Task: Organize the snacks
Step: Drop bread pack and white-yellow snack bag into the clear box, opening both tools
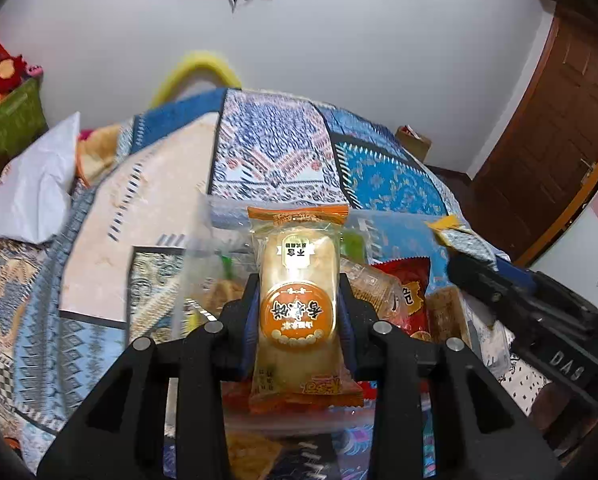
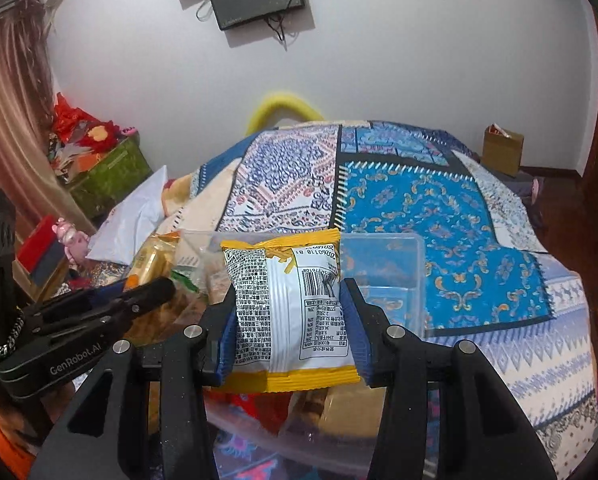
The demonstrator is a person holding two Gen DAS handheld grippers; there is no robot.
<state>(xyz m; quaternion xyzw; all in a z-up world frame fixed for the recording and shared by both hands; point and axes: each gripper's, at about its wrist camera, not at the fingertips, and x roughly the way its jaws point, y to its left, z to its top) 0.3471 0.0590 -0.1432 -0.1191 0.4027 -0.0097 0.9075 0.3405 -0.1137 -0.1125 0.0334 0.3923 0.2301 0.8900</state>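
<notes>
One clear plastic box (image 2: 383, 264) stands on the patchwork bedspread (image 2: 439, 208); one compartment by its far right corner looks empty, and nearer the left some snack packets (image 1: 399, 296) lie piled in it, too mixed to count. Above the box, the left gripper (image 1: 299, 312) clamps one orange-sealed cake packet (image 1: 297, 304) upright. Just beside it, the right gripper (image 2: 289, 320) pinches one yellow-edged snack packet (image 2: 289, 304), printed back showing.

Orange-wrapped pastry pack (image 1: 297, 312) upright, clamped both sides. Yellow-edged snack packet (image 2: 289, 314) upright, back label showing, clamped too.
</notes>
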